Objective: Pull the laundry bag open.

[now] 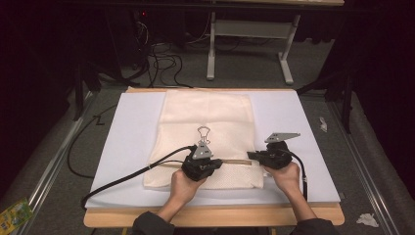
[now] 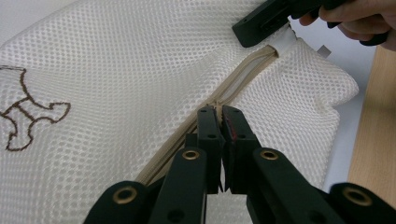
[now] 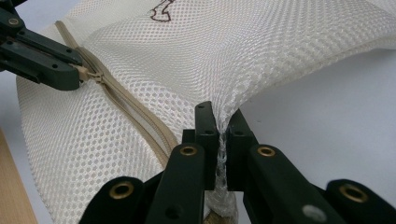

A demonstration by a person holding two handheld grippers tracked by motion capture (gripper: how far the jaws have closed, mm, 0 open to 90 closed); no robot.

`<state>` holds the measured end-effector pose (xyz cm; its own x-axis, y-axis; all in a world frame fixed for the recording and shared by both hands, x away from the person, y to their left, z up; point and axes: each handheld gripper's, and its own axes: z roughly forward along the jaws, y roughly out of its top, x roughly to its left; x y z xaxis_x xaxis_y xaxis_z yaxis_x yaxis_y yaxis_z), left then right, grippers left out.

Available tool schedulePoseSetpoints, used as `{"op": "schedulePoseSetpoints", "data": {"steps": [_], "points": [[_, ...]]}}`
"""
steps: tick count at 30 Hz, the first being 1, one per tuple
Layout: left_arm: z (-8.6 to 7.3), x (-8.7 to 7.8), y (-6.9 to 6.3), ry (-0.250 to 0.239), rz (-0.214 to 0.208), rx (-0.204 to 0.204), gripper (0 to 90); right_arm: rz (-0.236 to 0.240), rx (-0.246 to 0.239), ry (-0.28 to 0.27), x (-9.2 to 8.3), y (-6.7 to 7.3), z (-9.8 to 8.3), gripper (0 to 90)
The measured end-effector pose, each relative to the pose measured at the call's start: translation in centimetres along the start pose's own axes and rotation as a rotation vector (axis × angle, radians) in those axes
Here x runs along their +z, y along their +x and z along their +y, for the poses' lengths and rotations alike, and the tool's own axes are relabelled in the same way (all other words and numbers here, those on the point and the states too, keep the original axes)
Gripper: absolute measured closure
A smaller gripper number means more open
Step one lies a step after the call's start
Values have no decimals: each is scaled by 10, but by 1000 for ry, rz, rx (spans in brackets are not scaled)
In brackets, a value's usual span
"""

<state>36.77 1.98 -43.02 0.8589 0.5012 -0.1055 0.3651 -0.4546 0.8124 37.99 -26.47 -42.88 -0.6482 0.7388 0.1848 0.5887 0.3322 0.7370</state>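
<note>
Mesh laundry bag lies flat on the white mat that covers my wooden table, its long axis running away from me toward the far edge, its near short end close to my hands. Across that near end runs the beige zipper, crosswise to the bag's length, from my left gripper toward my right one.

From the high view I see my left gripper sitting on the zipper line near the middle of the bag's width, and my right gripper at the bag's right edge, pointing inward toward the left one. A dark outlined emblem sits on the fabric beyond the left gripper.

My left gripper view brings up what the high view cannot: the left gripper has its jaws pinched tight on the zipper's slider, with the zipper track stretching ahead to the right gripper's black tip at the bag's corner.

My right gripper view shows the right gripper clamped on a bunched fold of mesh at the bag's edge, the fabric pulled up into a ridge between the jaws. Farther off there, the left gripper's jaws meet the slider, and the zipper looks closed between the two.
</note>
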Motion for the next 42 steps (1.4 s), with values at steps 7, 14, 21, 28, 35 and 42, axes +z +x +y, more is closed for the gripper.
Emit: {"op": "schedulePoseSetpoints", "data": {"steps": [7, 14, 21, 28, 35, 42], "points": [[-3, -4, 2, -1, 5, -3, 873, -6, -6, 2, 1, 1, 0, 882], [-4, -9, 4, -5, 10, -8, 873, -8, -7, 3, 2, 0, 1, 882], [-7, -14, 9, -7, 19, -22, 873, -25, -6, 7, 1, 0, 2, 882], [-6, -16, 9, -21, 23, -21, 872, -26, -6, -4, 1, 1, 3, 882], [-6, -17, 9, -25, 26, -23, 873, -32, -15, -7, 1, 2, 3, 881], [-6, -18, 10, -26, 29, -25, 873, -31, -16, -10, 2, 1, 4, 881]]}}
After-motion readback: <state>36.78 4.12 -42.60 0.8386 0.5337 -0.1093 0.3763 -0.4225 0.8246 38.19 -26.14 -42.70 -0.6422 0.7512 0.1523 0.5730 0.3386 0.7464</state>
